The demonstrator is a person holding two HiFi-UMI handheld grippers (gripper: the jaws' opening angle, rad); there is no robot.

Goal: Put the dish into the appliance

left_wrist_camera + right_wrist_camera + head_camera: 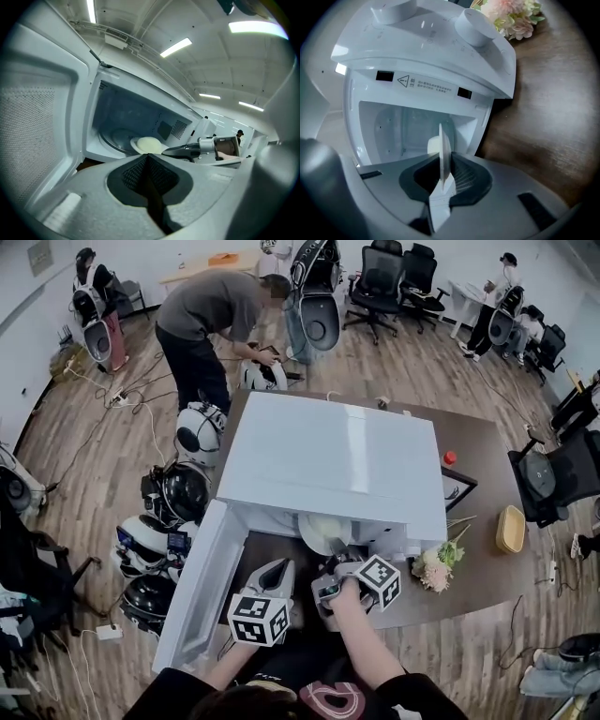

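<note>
Fingers (465, 176) of right gripper (443, 165) pinched dish (446, 139) by its rim; probably stiff, light, slick, fragile. Left gripper (147, 158) sat closed, empty.

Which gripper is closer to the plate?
Right. The right gripper holds the plate by its rim at the microwave mouth; the left gripper hangs apart beside the open door.

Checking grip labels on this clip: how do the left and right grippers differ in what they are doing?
The right gripper clamps the rim of the white dish between its jaws; the left gripper has its jaws shut on nothing. The right gripper reaches to the mouth of the microwave; the left gripper sits farther back, near the open door. Both point into the microwave.
</note>
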